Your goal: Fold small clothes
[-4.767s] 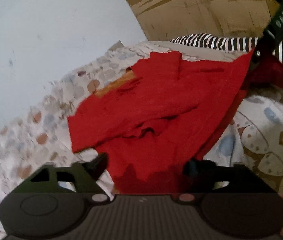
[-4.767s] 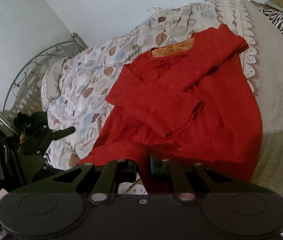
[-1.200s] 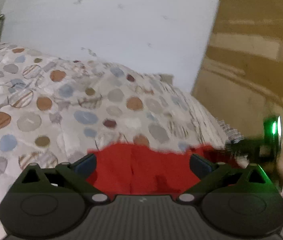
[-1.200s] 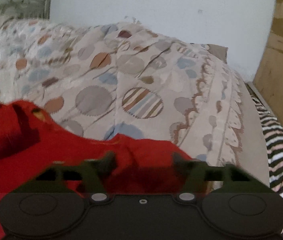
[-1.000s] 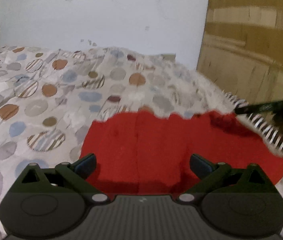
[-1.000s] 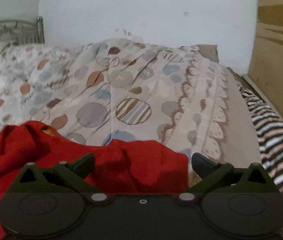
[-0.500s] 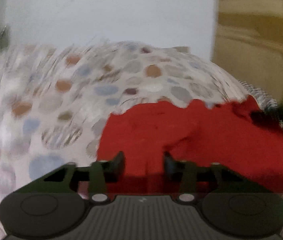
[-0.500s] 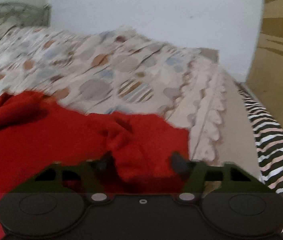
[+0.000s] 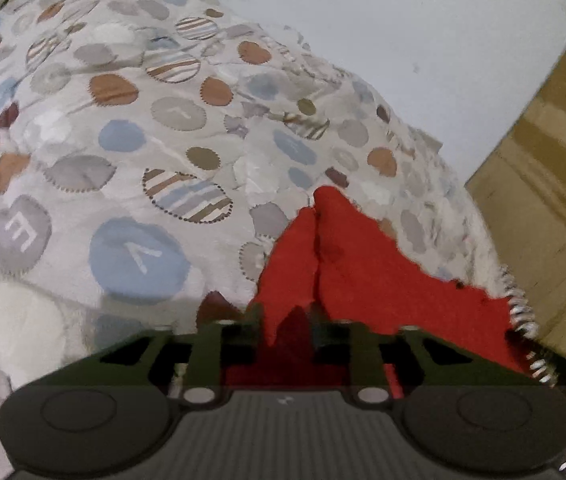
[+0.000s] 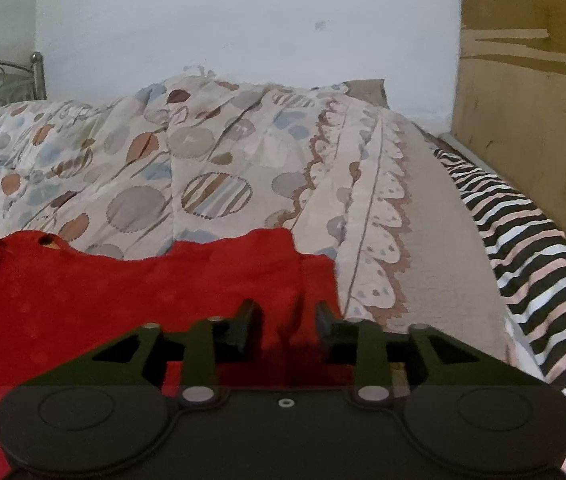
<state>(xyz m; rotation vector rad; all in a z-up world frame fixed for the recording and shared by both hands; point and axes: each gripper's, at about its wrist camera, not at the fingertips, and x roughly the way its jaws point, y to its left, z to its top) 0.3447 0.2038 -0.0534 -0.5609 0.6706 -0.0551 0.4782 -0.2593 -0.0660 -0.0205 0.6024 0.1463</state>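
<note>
Red garment (image 10: 131,300) lies on the bed, on the patterned quilt (image 10: 211,168), spread toward the left in the right wrist view, with one edge running roughly level across the frame.

Change vs. one second back: both claws stood wide apart over the cloth; both are now drawn in on it. Left claw (image 9: 287,322) is clenched on a raised ridge of the garment, which stands up between its fingers as a peaked pleat (image 9: 315,240). Right claw (image 10: 285,326) is closed onto a bunched fold near the garment's right-hand corner; a narrow gap with cloth in it shows between the fingers.

Reading: two fresh grips on one side of the garment, so a new fold is likely starting; lift and carry-over not yet done. How many folds remain: cannot tell.

Surroundings: striped sheet (image 10: 531,248) along the bed's right side, pale wall (image 10: 243,20), wooden panel (image 10: 531,80).
</note>
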